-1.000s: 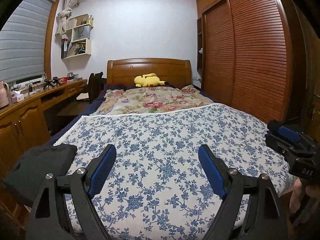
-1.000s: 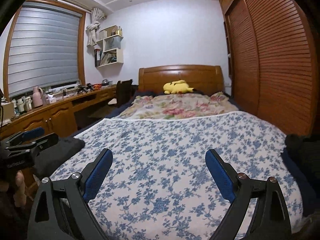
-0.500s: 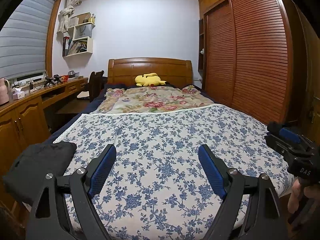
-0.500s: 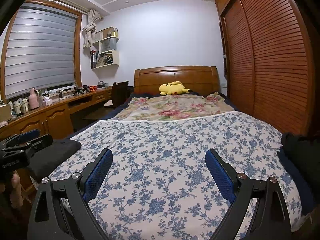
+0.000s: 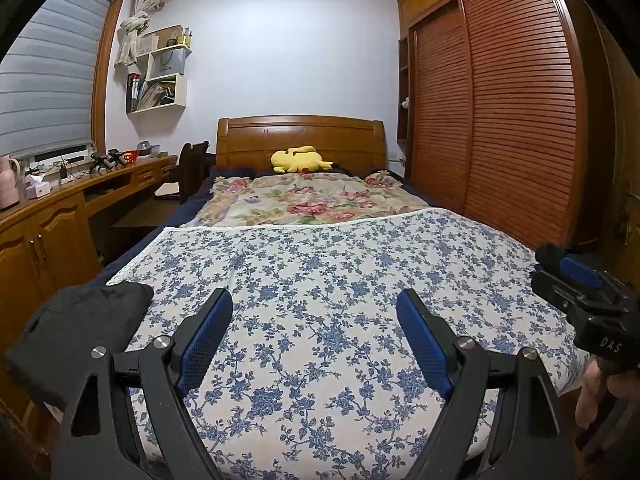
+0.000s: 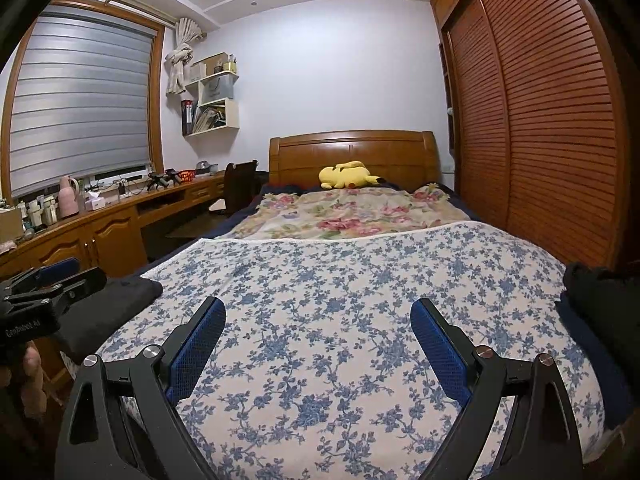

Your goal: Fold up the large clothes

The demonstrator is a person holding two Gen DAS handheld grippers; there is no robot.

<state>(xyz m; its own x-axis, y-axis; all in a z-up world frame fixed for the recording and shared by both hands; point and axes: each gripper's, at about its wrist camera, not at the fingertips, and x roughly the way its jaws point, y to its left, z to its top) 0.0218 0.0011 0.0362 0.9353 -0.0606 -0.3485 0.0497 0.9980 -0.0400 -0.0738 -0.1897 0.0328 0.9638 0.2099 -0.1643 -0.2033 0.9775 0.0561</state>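
Nothing has shifted since a second ago: I hold both claws wide and empty. Folded dark garment point(image 5: 76, 332) lies near-left, just left of my left gripper point(image 5: 314, 336); right gripper point(image 6: 318, 344) sits farther from it.

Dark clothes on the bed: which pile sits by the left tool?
The folded black garment at the bed's window-side corner, beside the left tool. The other dark heap lies at the wardrobe-side edge.
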